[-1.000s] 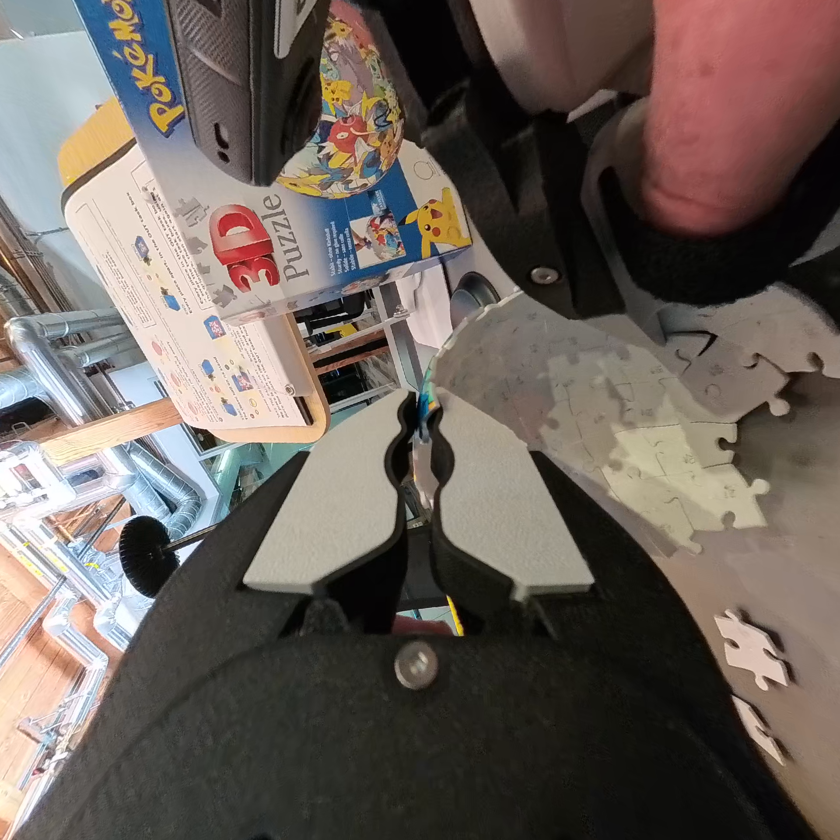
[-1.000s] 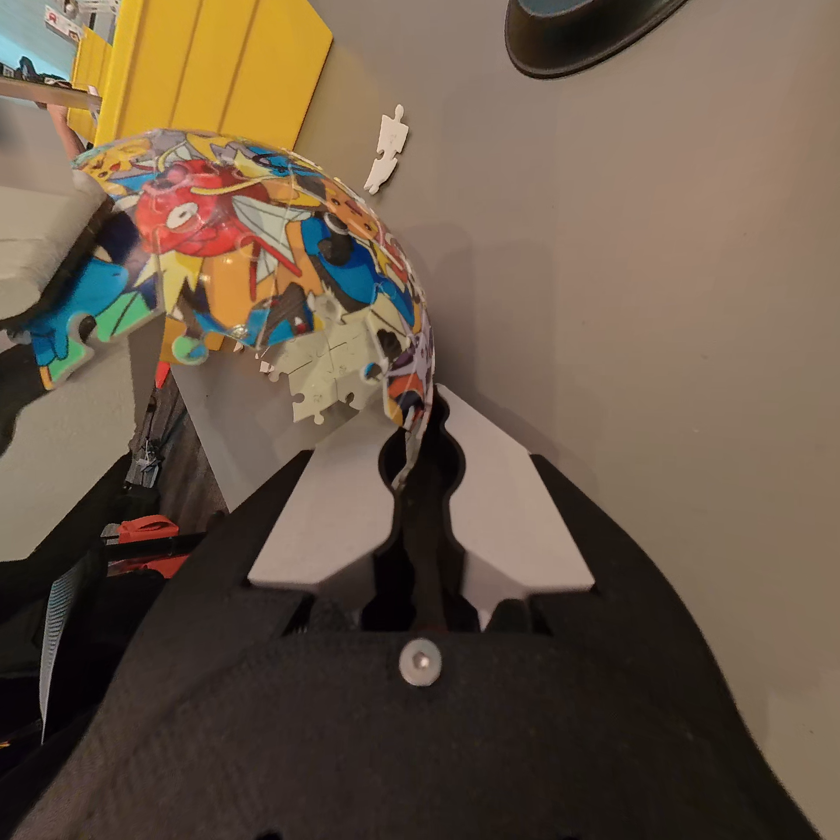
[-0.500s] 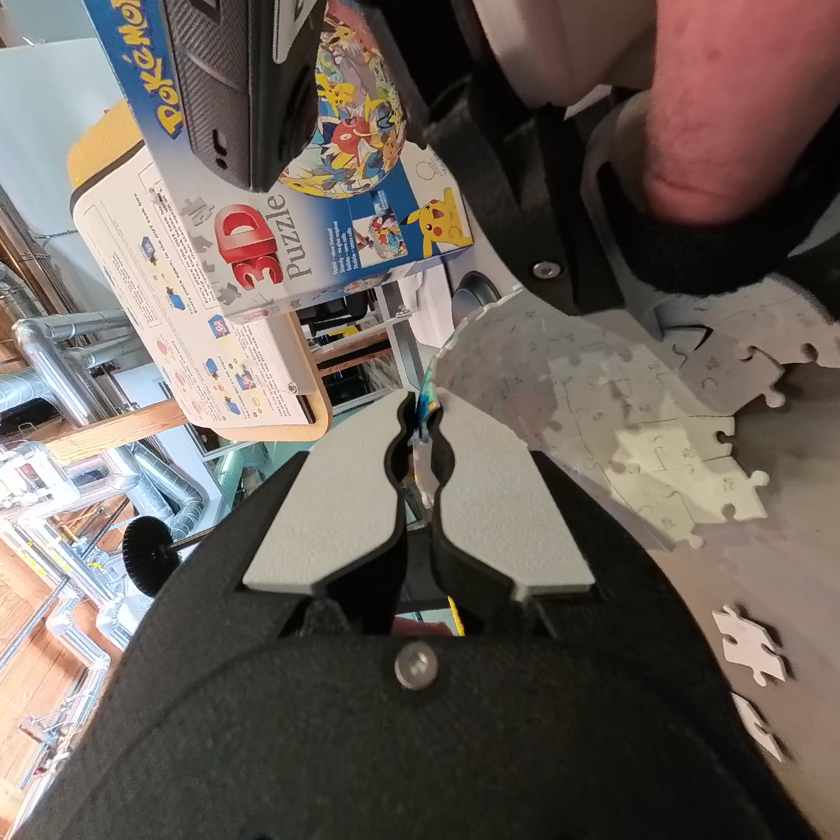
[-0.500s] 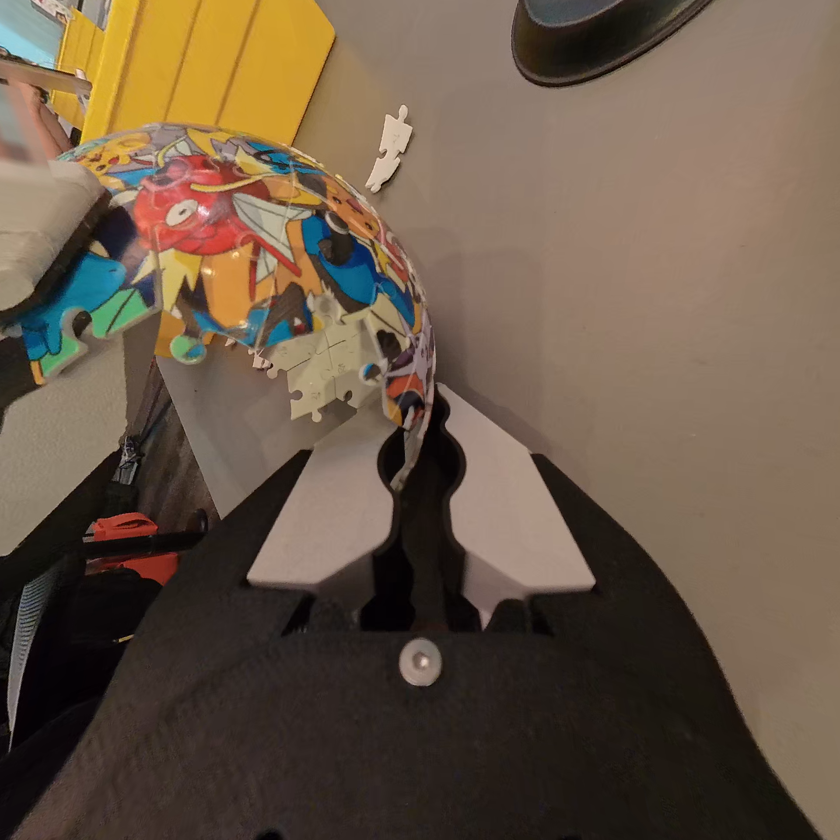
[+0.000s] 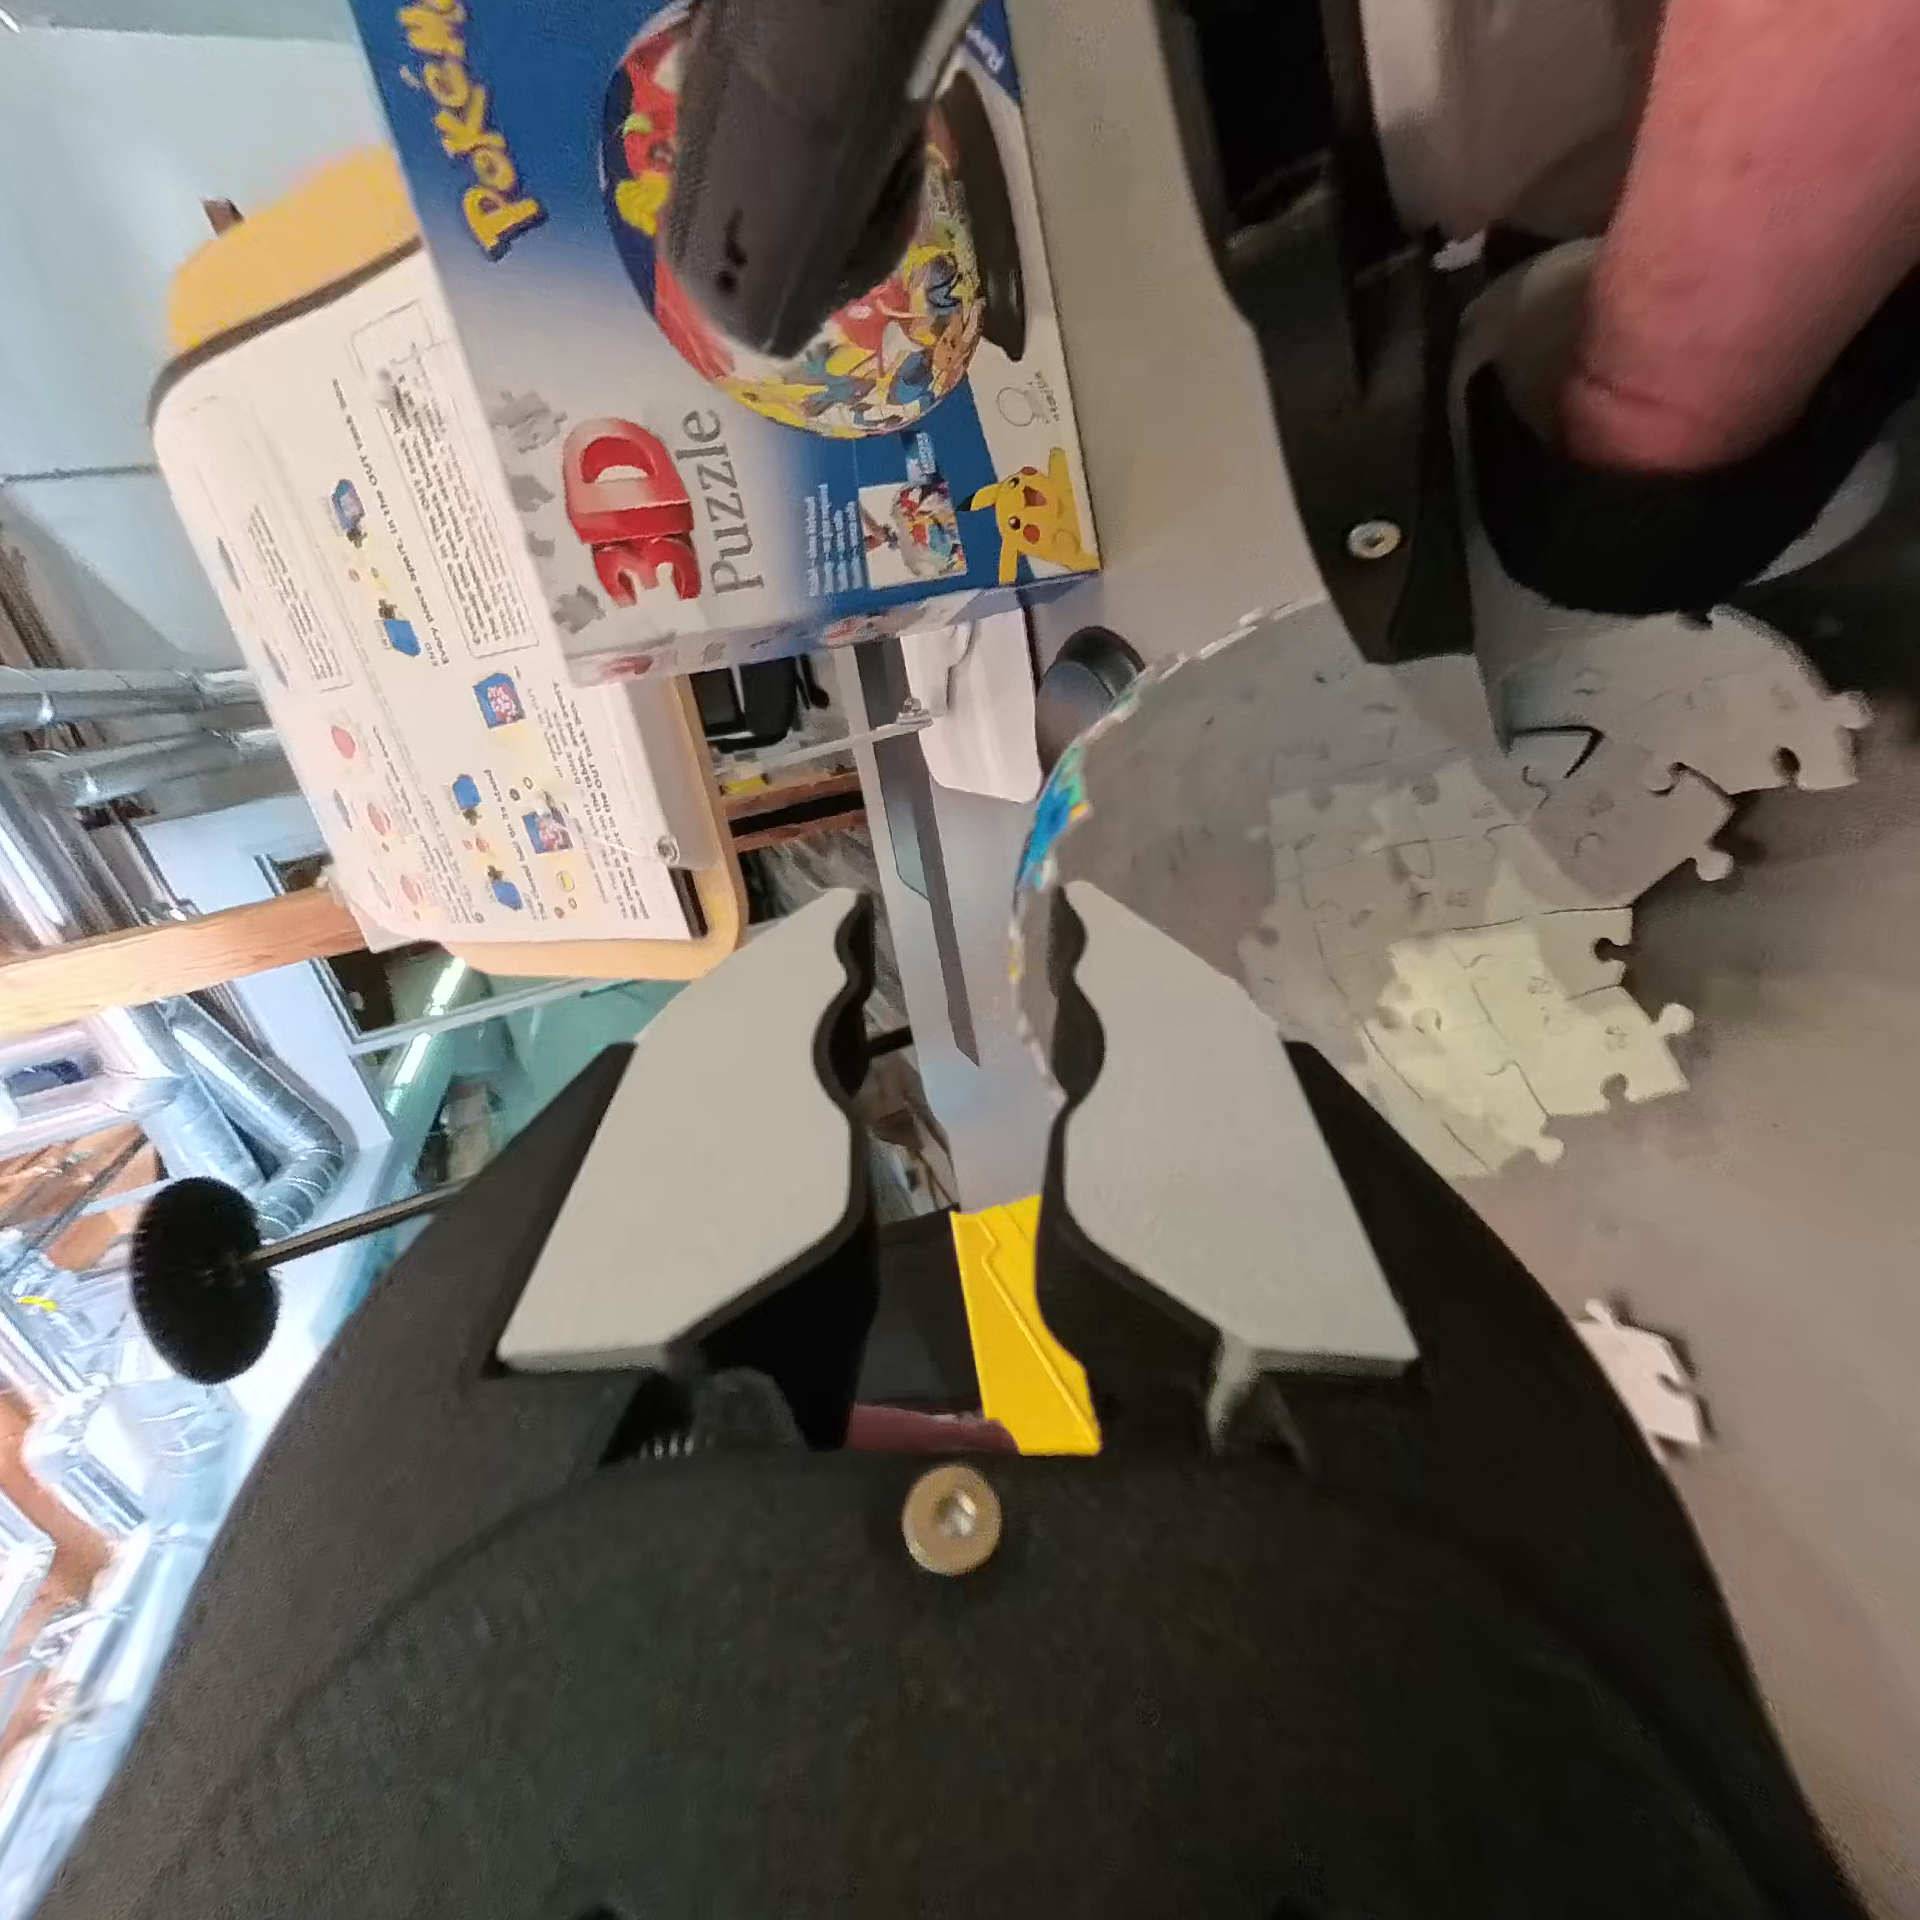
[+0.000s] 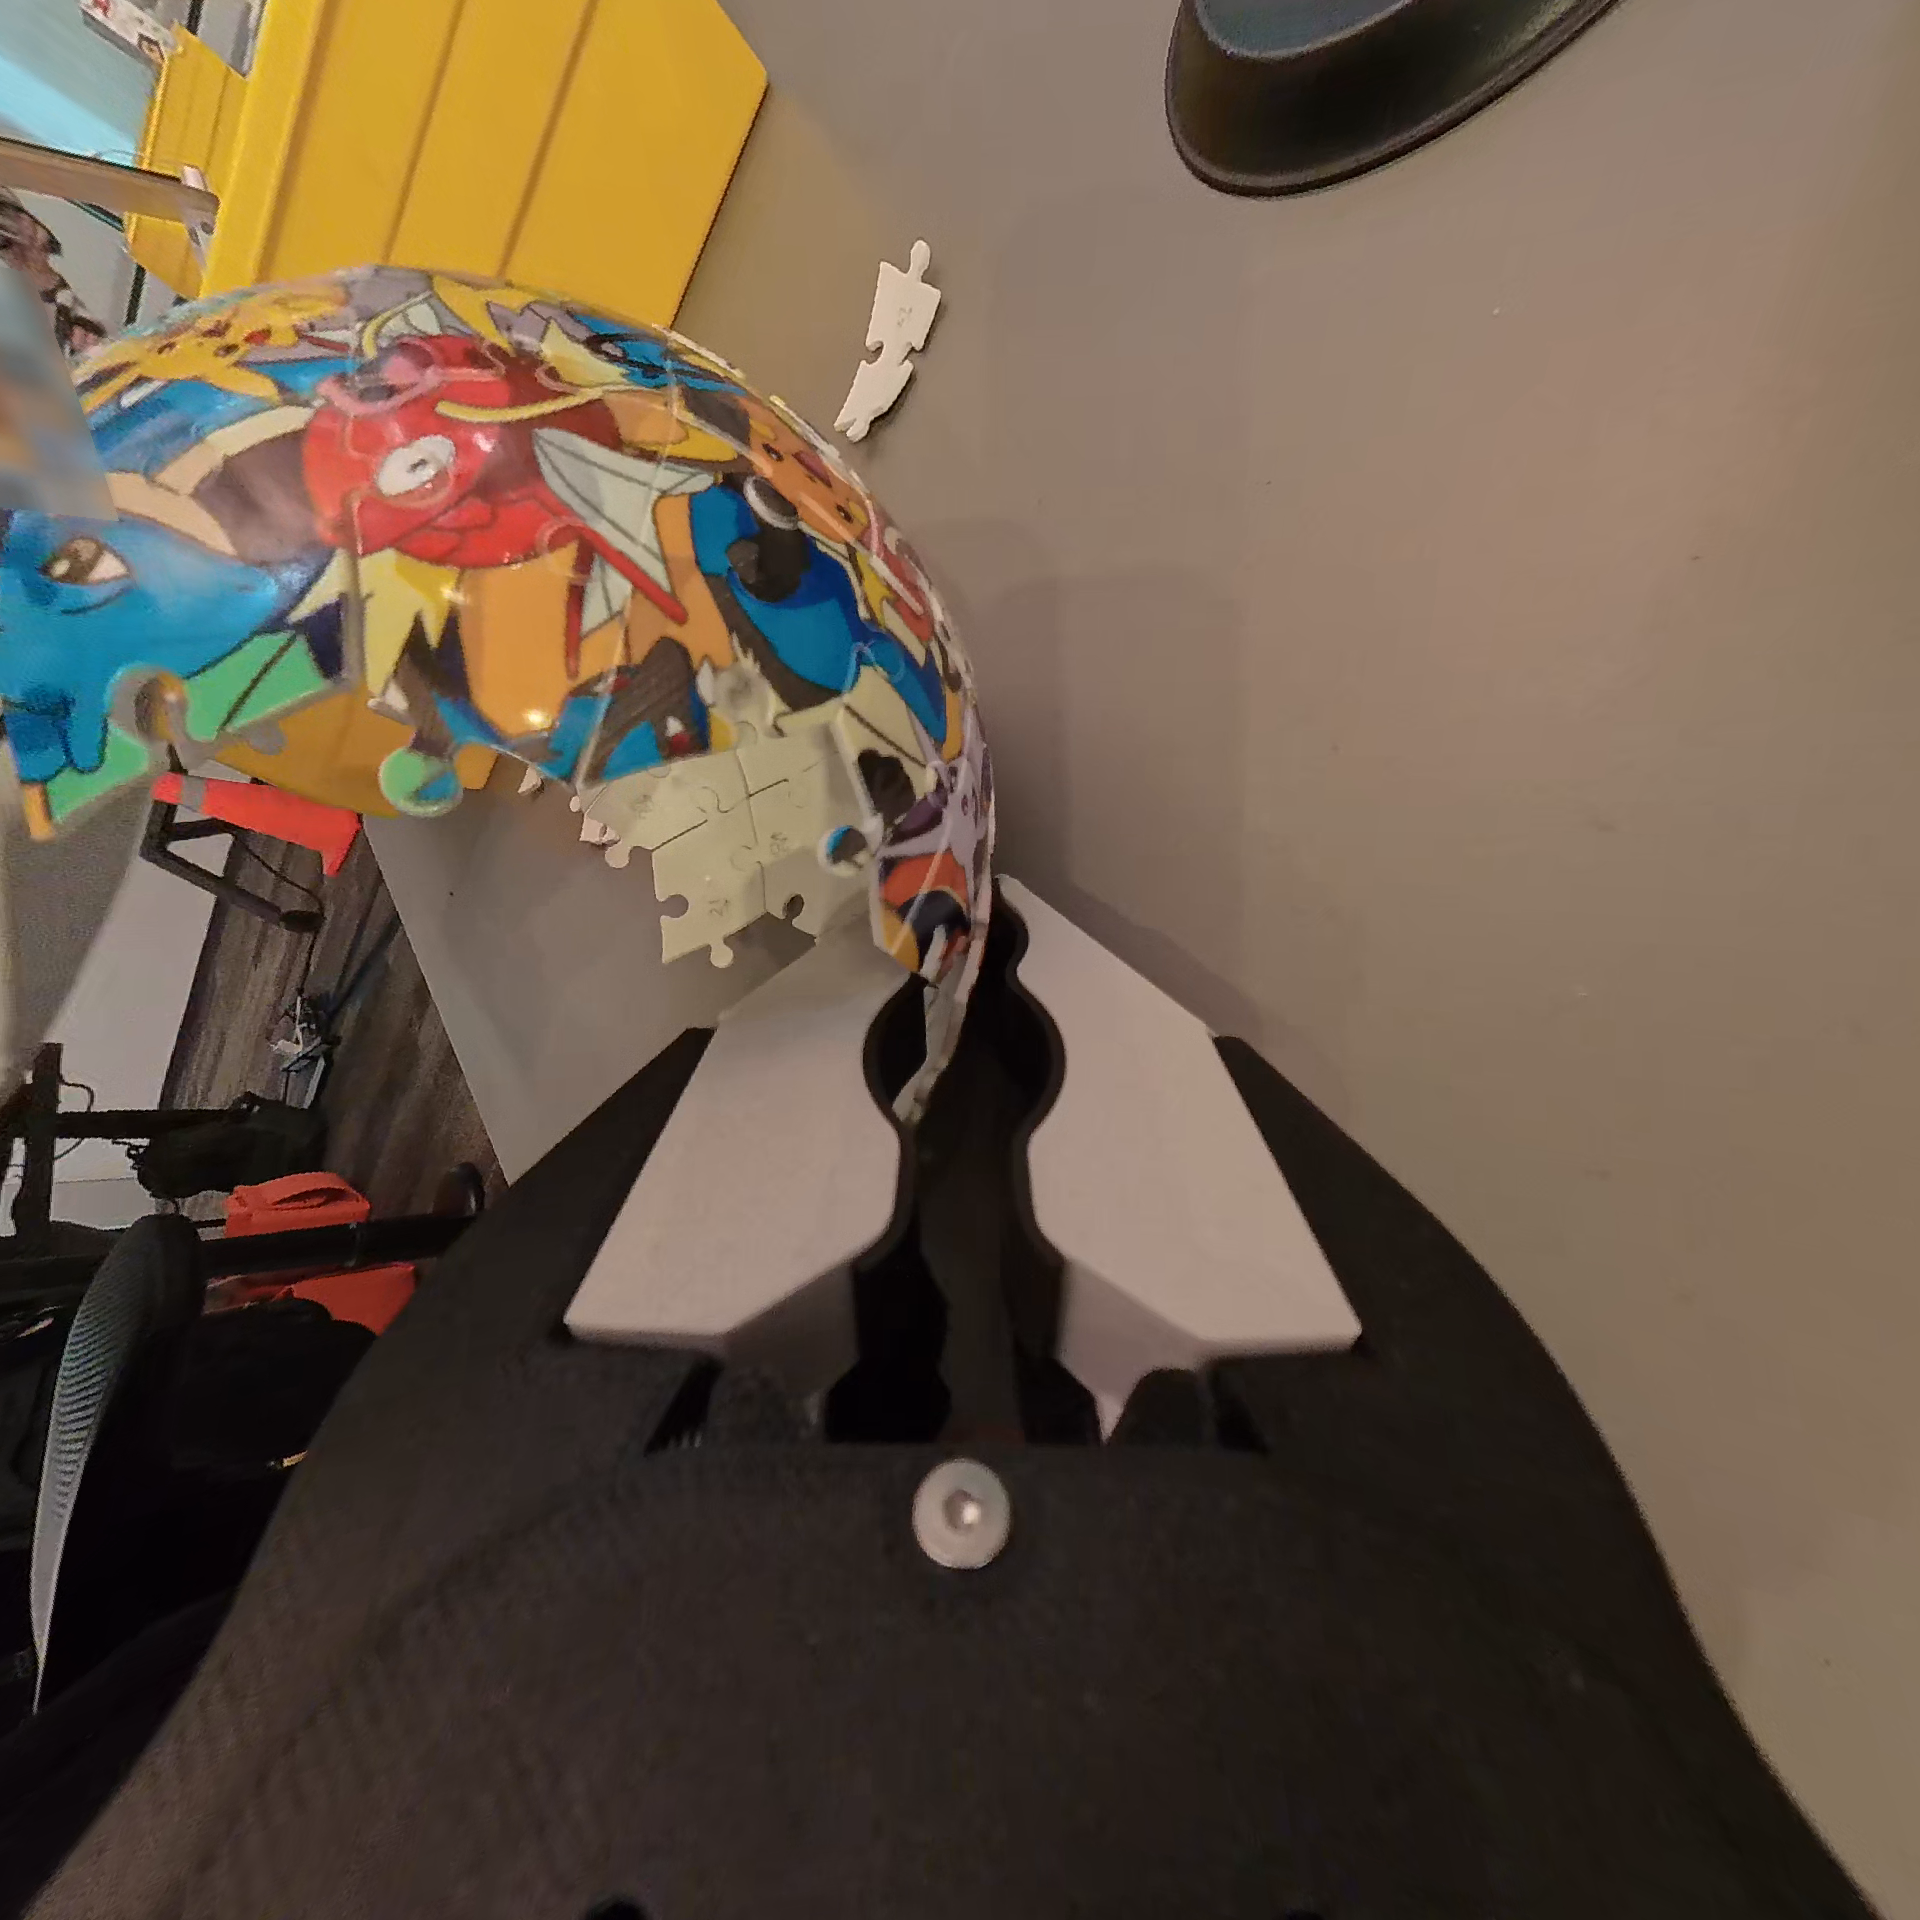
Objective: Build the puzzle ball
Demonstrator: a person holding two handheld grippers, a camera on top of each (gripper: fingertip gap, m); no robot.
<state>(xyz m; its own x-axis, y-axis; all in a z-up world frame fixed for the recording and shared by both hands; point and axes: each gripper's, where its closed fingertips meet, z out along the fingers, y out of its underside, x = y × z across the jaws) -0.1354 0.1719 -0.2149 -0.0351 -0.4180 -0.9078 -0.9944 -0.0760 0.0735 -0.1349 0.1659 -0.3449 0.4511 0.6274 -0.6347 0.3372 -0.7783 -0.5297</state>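
Puzzle ball (image 6: 582, 582): part-built curved shell, colour print outside, grey inside w/ jagged open edge (image 5: 1455, 935); held off the grey counter (image 6: 1455, 935). Right gripper (image 6: 961, 935): jaws pinching shell's lower rim. Left gripper (image 5: 961, 935): jaws spread, shell edge against the right finger only, left finger apart from it. Loose pcs: 1 white piece (image 6: 894, 343) on counter beyond shell; another (image 5: 1642, 1382) near left gripper. Puzzle box (image 5: 727, 416) upright behind. Yellow bin (image 6: 468, 145) at counter's far edge. Black round base (image 6: 1351, 94) top right.
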